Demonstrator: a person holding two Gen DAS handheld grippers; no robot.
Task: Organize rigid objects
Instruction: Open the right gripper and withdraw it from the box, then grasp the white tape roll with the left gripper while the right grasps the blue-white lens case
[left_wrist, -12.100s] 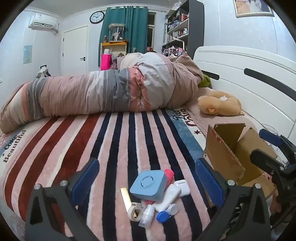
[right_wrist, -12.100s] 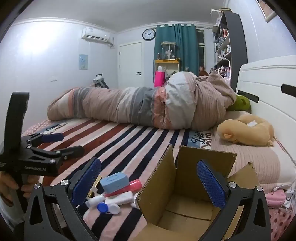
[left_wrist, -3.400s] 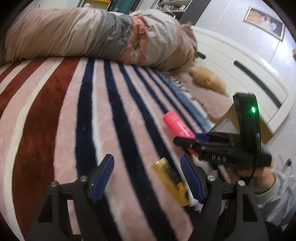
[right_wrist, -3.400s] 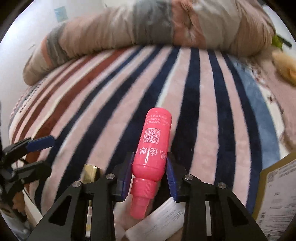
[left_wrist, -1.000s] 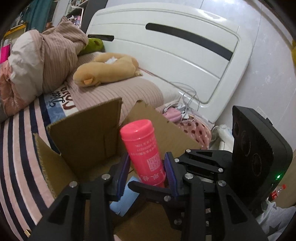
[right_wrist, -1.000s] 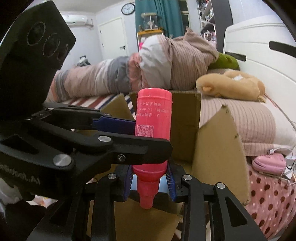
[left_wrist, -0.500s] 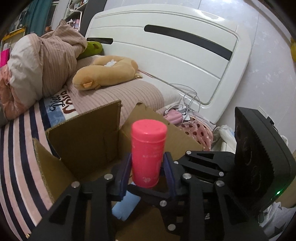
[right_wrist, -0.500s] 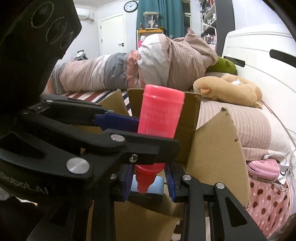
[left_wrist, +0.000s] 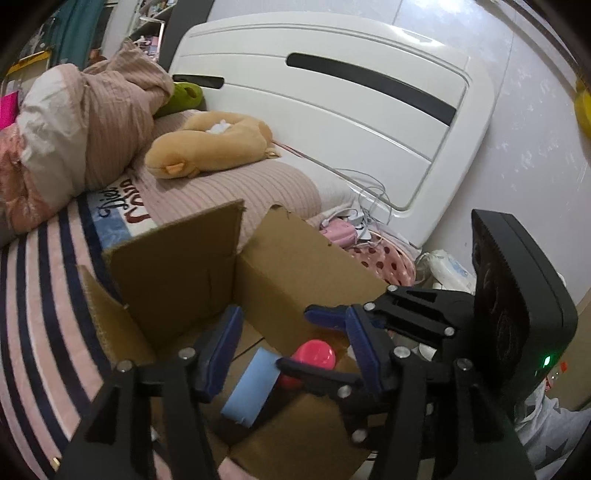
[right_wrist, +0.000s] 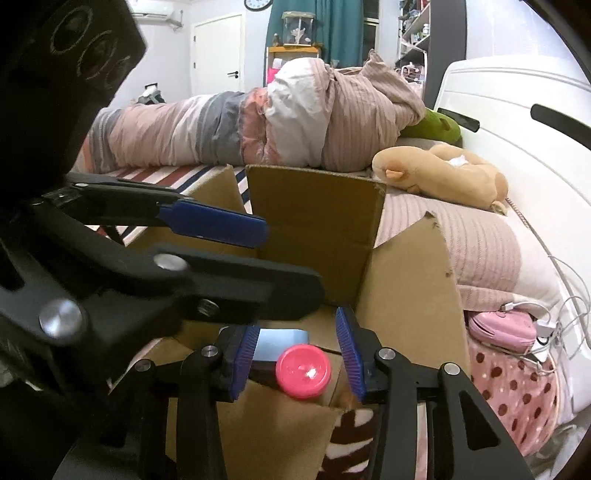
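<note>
An open cardboard box (left_wrist: 177, 254) (right_wrist: 317, 206) stands on the striped bed. Inside it the pink bottle (left_wrist: 314, 356) (right_wrist: 303, 371) stands loose beside a light blue flat box (left_wrist: 251, 391) (right_wrist: 280, 345). My left gripper (left_wrist: 291, 349) is open and empty just above the box opening. My right gripper (right_wrist: 295, 350) is open too, its blue pads on either side of the pink bottle without touching it. Each gripper shows in the other's view, the right one (left_wrist: 332, 321) and the left one (right_wrist: 214, 225).
A rolled quilt (right_wrist: 258, 118) lies across the bed behind the box. A tan plush toy (left_wrist: 210, 144) and striped pillow (left_wrist: 229, 195) sit by the white headboard (left_wrist: 332, 110). A pink pouch with cables (right_wrist: 502, 328) lies to the right of the box.
Both grippers have opened. The pink bottle, held between them half a second ago, has dropped into the cardboard box next to the blue box.
</note>
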